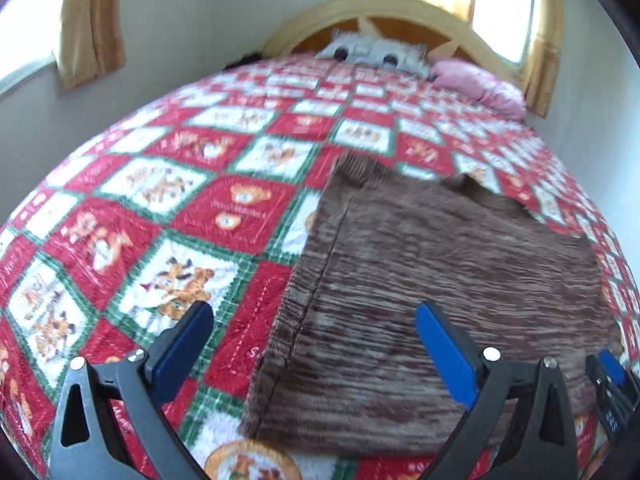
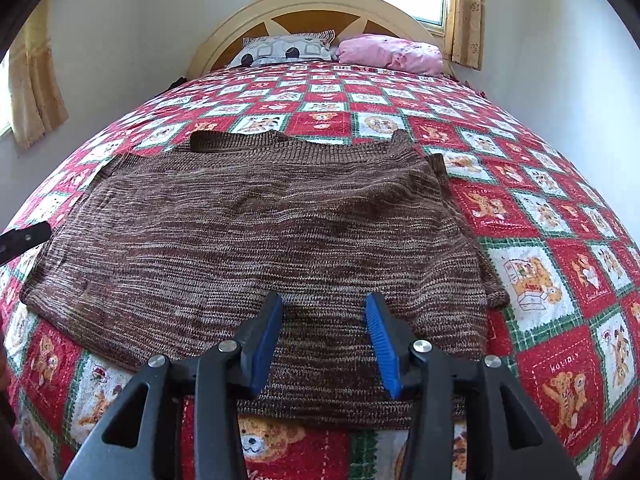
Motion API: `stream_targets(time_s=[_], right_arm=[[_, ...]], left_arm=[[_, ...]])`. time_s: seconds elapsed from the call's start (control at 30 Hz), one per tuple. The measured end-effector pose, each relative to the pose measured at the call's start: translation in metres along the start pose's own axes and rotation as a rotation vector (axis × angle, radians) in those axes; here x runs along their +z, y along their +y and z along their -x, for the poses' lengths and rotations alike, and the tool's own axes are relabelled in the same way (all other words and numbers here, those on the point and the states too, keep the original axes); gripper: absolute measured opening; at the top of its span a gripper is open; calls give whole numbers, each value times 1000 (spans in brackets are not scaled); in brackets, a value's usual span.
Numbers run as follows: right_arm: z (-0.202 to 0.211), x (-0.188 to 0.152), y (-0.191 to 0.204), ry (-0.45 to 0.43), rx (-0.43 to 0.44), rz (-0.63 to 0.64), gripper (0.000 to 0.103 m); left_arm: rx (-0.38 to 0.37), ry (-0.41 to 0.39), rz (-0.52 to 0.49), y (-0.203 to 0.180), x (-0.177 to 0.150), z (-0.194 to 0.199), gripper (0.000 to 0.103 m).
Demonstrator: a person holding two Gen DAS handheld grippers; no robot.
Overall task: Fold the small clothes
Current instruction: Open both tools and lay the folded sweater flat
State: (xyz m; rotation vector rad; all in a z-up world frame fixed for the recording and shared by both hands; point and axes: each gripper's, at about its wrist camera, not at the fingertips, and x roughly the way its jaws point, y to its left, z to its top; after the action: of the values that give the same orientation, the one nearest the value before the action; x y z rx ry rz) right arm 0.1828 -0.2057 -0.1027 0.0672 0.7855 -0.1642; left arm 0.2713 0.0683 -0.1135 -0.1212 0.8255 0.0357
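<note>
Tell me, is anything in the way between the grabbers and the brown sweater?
No, nothing visible is. The brown sweater lies flat on the quilt, with nothing on top of it. The right gripper hangs over its near edge, jaws apart and empty. The left gripper is wide open above its left edge.

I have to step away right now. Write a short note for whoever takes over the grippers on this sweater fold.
Left gripper: open wide, empty, over the left edge of the brown knit sweater.
Right gripper: jaws apart, nothing pinched, over the sweater's near hem.
Sweater: lies flat on the red checked quilt, already in a roughly rectangular shape; a bit of fabric sticks out along its right edge.
Done: sweater laid out, seemingly partly folded.
Left: probably fold it smaller and tidy the right edge.
</note>
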Motion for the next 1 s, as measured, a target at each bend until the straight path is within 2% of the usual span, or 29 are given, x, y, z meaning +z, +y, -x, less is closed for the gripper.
stream_targets(time_s=[0.1, 0.17, 0.67, 1.0], right_arm=[[0, 0, -1, -1, 8, -5, 46], [0, 0, -1, -1, 7, -4, 46], [0, 1, 0, 0, 2, 3, 46], [0, 1, 0, 0, 3, 3, 46]], left_arm=[[48, 87, 19, -3, -5, -26, 103], [62, 66, 17, -7, -7, -24, 103], [47, 65, 27, -3, -6, -23, 103], [64, 57, 16, -6, -6, -20, 103]])
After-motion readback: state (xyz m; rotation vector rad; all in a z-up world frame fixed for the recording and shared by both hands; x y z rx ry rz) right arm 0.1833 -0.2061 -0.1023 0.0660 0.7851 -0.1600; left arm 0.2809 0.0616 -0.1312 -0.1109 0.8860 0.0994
